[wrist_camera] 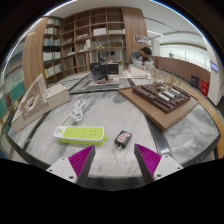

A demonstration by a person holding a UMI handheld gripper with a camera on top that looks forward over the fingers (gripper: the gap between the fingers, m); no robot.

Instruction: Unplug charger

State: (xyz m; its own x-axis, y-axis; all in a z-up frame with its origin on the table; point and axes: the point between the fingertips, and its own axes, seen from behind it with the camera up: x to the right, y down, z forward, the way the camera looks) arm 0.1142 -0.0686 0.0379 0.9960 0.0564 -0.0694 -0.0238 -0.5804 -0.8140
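A yellow-green and white power strip (80,133) lies on the marble-patterned table (120,115), just ahead of my left finger. A small dark charger (122,139) with a reddish label lies on the table to the right of the strip, apart from it, just ahead of the gap between my fingers. A white cable (76,112) trails from the strip toward the far left. My gripper (115,160) is open and empty, its two magenta pads (80,157) spread wide on either side, a little short of the charger.
A wooden tray with dark items (165,96) sits at the right of the table. White box-like things (35,100) stand at the left. Beyond the table are bookshelves (90,35), a desk with a monitor (100,70) and a seated person (146,55).
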